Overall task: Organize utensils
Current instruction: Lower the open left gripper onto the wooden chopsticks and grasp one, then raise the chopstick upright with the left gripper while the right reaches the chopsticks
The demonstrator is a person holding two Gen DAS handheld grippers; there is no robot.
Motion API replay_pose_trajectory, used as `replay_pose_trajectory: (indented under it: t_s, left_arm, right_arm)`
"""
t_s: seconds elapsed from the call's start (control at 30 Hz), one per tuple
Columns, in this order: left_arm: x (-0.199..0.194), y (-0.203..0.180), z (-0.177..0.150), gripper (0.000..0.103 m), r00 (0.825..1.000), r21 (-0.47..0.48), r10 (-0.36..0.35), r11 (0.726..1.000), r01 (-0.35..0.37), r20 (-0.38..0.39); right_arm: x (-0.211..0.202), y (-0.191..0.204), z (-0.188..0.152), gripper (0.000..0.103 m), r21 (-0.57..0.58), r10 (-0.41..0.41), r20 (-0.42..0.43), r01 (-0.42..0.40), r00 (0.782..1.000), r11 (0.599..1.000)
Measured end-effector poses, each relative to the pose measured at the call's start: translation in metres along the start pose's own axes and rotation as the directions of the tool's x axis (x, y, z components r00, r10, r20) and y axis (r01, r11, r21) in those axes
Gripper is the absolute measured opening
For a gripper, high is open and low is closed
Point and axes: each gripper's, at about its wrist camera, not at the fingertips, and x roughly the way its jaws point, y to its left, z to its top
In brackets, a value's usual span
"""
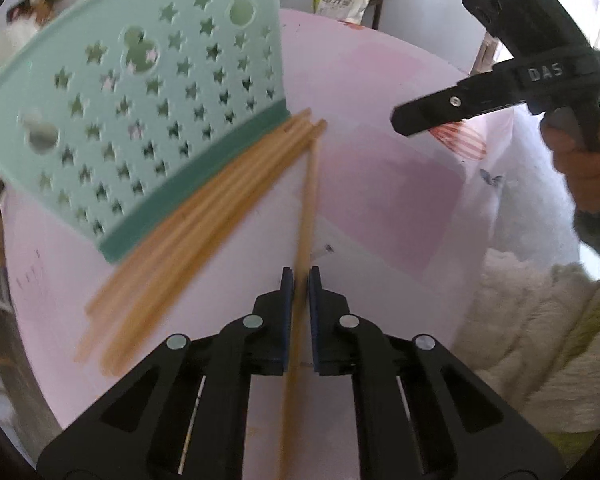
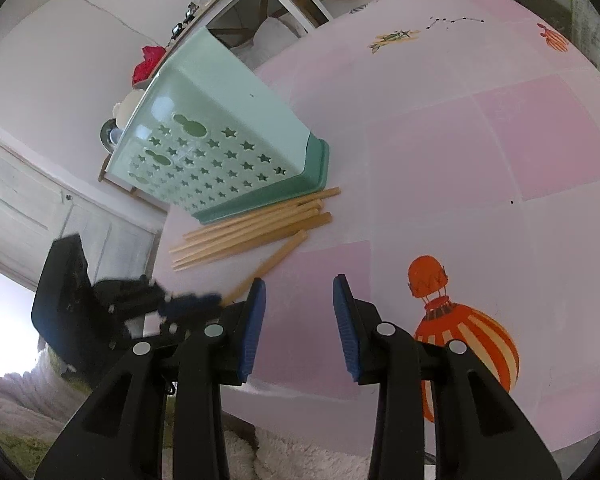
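Note:
A mint-green utensil basket (image 1: 140,100) (image 2: 220,132) with star-shaped holes stands on the pink table. Several wooden chopsticks (image 1: 204,216) (image 2: 252,224) lie side by side against its dark green base. One chopstick (image 1: 308,200) (image 2: 276,256) lies apart from the pile and runs straight between the blue pads of my left gripper (image 1: 300,276), which is shut on it. The right wrist view shows that left gripper (image 2: 196,302) at the stick's near end. My right gripper (image 2: 300,284) hovers open over bare table to the right of the pile, with nothing between its fingers. In the left wrist view, the right gripper (image 1: 408,122) shows at the upper right.
The table (image 1: 380,184) (image 2: 460,140) carries a pink patchwork cloth with an orange balloon print (image 2: 460,332). A person's hand (image 1: 580,160) holds the right gripper's handle. White fluffy fabric (image 1: 540,340) lies past the table's near edge. Shelving and a door stand behind the basket.

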Motion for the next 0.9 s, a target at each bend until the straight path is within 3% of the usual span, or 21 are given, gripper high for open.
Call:
replay_pose_trajectory:
  t_s: [0.17, 0.37, 0.7, 0.9]
  left_arm:
    - [-0.003, -0.002, -0.016, 0.009, 1.000, -0.036, -0.016, 0.999, 0.015, -0.015]
    - [0.005, -0.005, 0.010, 0.009, 0.998, -0.069, -0.049, 0.997, 0.046, -0.049]
    - [0.014, -0.018, 0.026, 0.005, 0.998, -0.064, 0.018, 0.998, -0.021, -0.057]
    - [-0.001, -0.024, 0.028, 0.005, 0.999, -0.131, -0.027, 0.991, 0.024, -0.018]
  right_arm:
    - [0.014, -0.004, -0.003, 0.035, 0.036, 0.007, 0.000, -0.007, 1.000, 0.999]
    - [0.015, -0.008, -0.005, 0.035, 0.043, 0.020, 0.009, -0.020, 1.000, 0.999]
    - [0.010, -0.012, -0.011, 0.035, 0.049, 0.022, 0.026, -0.023, 0.999, 0.999]
    - [-0.006, -0.006, -0.014, 0.035, 0.019, 0.014, 0.070, -0.015, 0.997, 1.000]
